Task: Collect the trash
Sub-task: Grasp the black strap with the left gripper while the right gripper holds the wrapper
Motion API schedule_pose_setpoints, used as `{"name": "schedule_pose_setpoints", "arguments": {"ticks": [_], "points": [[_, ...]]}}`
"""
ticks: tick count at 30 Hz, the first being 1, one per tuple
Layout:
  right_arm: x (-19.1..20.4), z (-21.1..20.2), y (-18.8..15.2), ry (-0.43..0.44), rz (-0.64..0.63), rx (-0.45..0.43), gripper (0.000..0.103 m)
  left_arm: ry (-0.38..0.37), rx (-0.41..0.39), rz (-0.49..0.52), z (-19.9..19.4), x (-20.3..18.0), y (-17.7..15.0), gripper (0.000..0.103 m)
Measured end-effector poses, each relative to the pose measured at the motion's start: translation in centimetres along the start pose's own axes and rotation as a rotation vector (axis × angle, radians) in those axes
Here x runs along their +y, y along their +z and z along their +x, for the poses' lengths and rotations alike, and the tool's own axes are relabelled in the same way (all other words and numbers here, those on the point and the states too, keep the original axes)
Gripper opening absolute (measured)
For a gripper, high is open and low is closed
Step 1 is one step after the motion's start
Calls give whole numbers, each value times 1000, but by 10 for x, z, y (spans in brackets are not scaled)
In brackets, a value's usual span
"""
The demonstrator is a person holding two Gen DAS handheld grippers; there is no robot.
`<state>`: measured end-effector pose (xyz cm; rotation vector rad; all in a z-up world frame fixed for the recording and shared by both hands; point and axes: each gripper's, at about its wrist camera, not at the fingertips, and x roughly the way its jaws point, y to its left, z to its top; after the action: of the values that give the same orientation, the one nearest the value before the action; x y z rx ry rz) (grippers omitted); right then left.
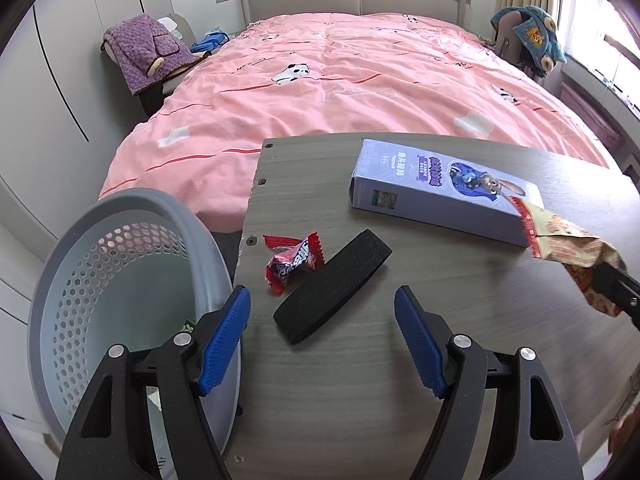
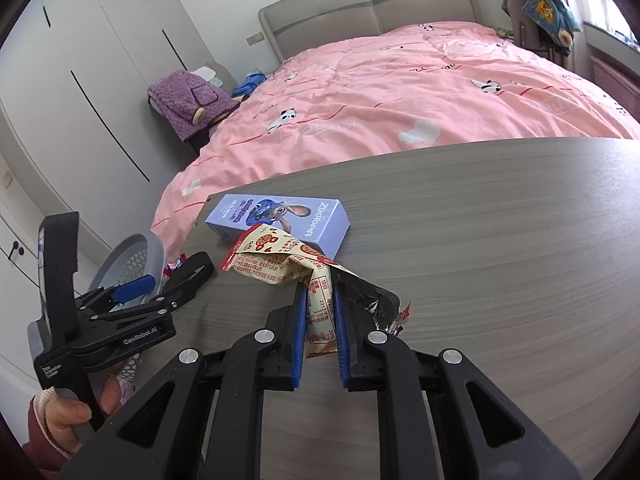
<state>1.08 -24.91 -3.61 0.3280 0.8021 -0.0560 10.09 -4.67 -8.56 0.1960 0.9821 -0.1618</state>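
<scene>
So the right gripper [image 2: 320, 308] is pinching a cream-and-red snack wrapper [image 2: 280, 260] by its crumpled end, prob. so the rest hangs free for dropping in the bin; the wrapper's far end reaches over the near corner of the purple box [image 2: 280, 220], whether touching I can't tell. The left gripper [image 1: 322, 312] is spread wide w/ nothing between its pads, low over the grey table [image 1: 360, 380], likely lining up on the next item. Relative to the box: a red candy wrapper [image 1: 294, 262] lies nearer the table's left edge, a flat black oblong object [image 1: 334, 292] just beside it, apparently touching. The grey perforated waste basket [image 1: 120, 280] sits off that left edge, below table level, handy for drops. Box reads "Zootopia" w/ a cartoon rabbit; left gripper's body says "GenRobot.AI". Wrapper print is too small to read.
</scene>
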Motion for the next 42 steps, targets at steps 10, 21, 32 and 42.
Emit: {"name": "schedule_pose_setpoints", "arguments": {"ticks": [10,21,32,42], "points": [[-3,-2,-3,21,4,-1,14,-4,27,22,10,-8,2,25],[1,-4,-2,18,-4,-8,14,-72,19,16,-7,-7,-3,6],[16,-12,-1,12,-32,-19,14,-91,-27,-11,-34,5,-8,6],[48,-12,0,34,-90,-16,14,-85,-74,-70,-58,42,-15,6]]}}
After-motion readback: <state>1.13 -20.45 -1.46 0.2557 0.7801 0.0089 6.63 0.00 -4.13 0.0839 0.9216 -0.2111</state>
